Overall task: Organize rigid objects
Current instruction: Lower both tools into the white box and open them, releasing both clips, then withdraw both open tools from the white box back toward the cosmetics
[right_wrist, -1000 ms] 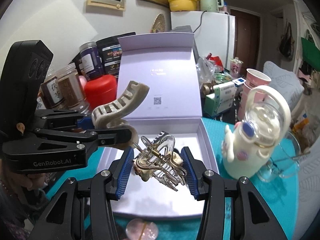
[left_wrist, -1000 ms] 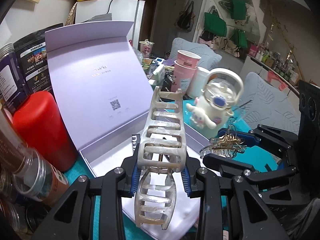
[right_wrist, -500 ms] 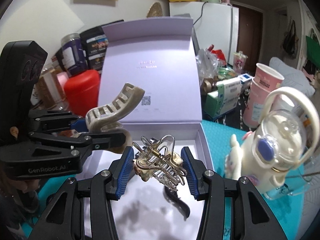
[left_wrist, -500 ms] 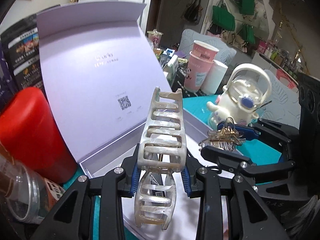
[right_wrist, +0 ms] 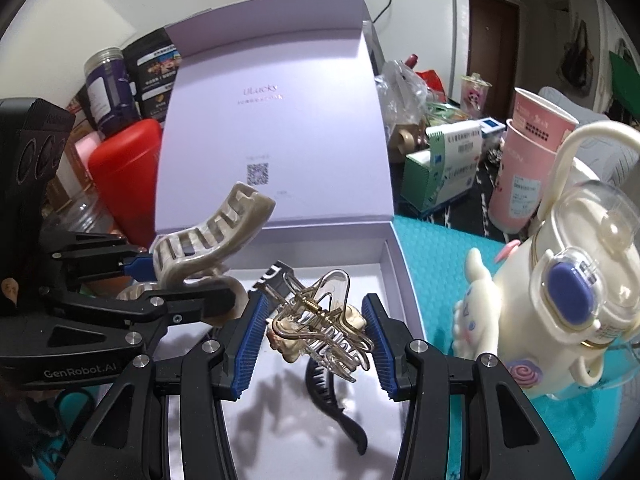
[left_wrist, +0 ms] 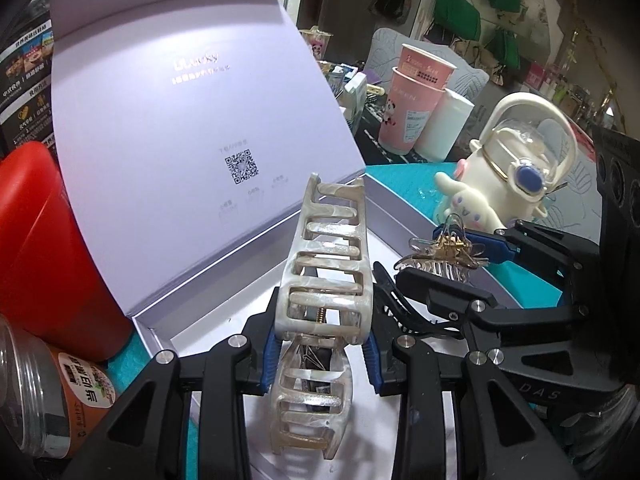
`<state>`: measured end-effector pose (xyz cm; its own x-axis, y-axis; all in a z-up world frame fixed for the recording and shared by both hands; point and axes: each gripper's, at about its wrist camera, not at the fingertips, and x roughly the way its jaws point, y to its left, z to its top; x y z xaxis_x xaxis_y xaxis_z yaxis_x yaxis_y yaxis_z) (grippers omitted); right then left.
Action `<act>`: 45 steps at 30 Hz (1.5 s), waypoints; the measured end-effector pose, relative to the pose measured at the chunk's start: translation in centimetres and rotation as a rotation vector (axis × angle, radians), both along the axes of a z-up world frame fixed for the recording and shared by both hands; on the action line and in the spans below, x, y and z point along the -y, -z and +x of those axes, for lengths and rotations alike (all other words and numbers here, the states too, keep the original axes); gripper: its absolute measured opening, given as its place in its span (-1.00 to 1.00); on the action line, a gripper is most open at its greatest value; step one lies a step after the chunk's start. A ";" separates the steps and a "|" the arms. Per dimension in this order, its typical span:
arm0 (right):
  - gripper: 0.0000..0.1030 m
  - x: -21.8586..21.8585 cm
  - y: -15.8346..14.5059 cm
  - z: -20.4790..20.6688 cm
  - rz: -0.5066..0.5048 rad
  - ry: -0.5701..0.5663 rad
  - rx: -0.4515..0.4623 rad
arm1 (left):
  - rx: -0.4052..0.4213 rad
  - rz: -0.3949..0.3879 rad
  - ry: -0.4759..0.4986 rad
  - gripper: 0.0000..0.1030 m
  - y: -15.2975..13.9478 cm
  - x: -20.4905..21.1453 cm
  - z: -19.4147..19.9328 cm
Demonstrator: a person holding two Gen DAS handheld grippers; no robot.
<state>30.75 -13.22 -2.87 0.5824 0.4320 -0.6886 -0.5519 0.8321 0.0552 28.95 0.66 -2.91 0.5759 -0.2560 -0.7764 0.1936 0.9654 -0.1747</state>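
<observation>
My left gripper (left_wrist: 320,354) is shut on a large pearl-white hair claw clip (left_wrist: 326,276), held upright over the open lavender gift box (left_wrist: 192,320). It also shows in the right wrist view (right_wrist: 208,248). My right gripper (right_wrist: 316,340) is shut on a small clear and gold hair claw clip (right_wrist: 320,328), held just above the box floor (right_wrist: 280,420). A black hair clip (right_wrist: 336,412) lies on the box floor below the right gripper. The two grippers are side by side over the box.
The box lid (right_wrist: 272,120) stands upright at the back. A red canister (left_wrist: 36,248) and jars (left_wrist: 44,396) stand to the left. A cream cartoon water bottle (right_wrist: 560,304) and pink paper cups (right_wrist: 528,168) stand to the right on the teal mat (right_wrist: 436,264).
Both grippers have moved forward and down over the box, each still holding its clip. The black clip on the box floor has come into view.
</observation>
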 end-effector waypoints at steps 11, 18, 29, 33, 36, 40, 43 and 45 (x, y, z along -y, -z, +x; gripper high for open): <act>-0.06 -0.2 1.8 1.3 -0.035 0.018 -0.046 | -0.059 0.035 -0.046 -0.34 1.6 0.2 1.2; 0.10 -0.4 1.6 1.6 -0.036 0.009 -0.057 | -0.086 0.037 -0.069 -0.34 1.9 0.5 1.8; 0.29 0.1 -0.1 0.0 -0.052 0.039 0.001 | -0.071 0.049 -0.116 0.30 0.7 0.4 1.7; 0.29 0.6 -1.0 -0.5 -0.044 0.053 0.010 | -0.057 0.033 -0.118 0.38 -0.3 0.0 1.2; 0.29 1.1 -1.8 -1.1 -0.037 0.062 0.022 | -0.037 0.046 -0.117 0.38 -1.2 0.1 0.6; 0.29 1.7 -3.2 -2.0 -0.022 0.077 0.049 | -0.017 0.055 -0.120 0.38 -2.4 0.0 -0.3; 0.30 2.3 -4.2 -3.2 -0.012 0.090 0.068 | 0.006 0.062 -0.121 0.38 -3.5 0.0 -1.0; 0.30 2.7 -4.8 -3.8 -0.006 0.098 0.082 | 0.024 0.065 -0.125 0.38 -4.4 -0.1 -1.6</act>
